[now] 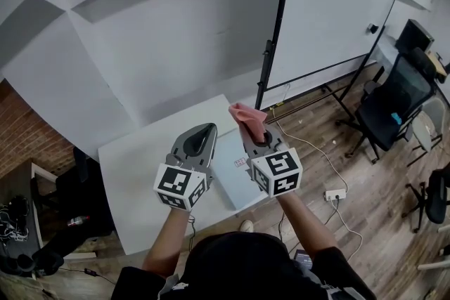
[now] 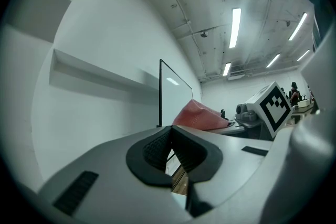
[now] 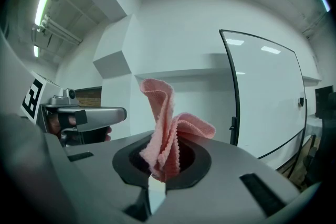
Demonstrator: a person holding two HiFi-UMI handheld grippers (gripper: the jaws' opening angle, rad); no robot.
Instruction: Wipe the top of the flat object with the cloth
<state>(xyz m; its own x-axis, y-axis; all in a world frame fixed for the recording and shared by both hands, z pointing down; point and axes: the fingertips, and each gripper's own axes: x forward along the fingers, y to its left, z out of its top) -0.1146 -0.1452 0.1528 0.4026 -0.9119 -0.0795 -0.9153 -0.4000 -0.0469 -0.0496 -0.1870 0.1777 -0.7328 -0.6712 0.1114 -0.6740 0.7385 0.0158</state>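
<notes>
A thin, pale grey flat object [image 1: 226,175] lies on the right part of the white table [image 1: 137,172]. My right gripper [image 1: 257,138] is raised above it and is shut on a pink cloth [image 1: 248,119]. The cloth [image 3: 167,131] stands up in folds out of the jaws of that gripper [image 3: 161,168]. To its left, my left gripper [image 1: 204,130] is held at about the same height, shut and with nothing in it [image 2: 170,132]. In the left gripper view the cloth [image 2: 198,115] and the right gripper's marker cube [image 2: 273,105] show at the right.
A whiteboard on a black stand [image 1: 330,10] is behind the table. An office chair [image 1: 394,102] stands at the right on the wooden floor, where a power strip [image 1: 335,194] and cables lie. At the far left are a brick wall [image 1: 21,130] and dark gear.
</notes>
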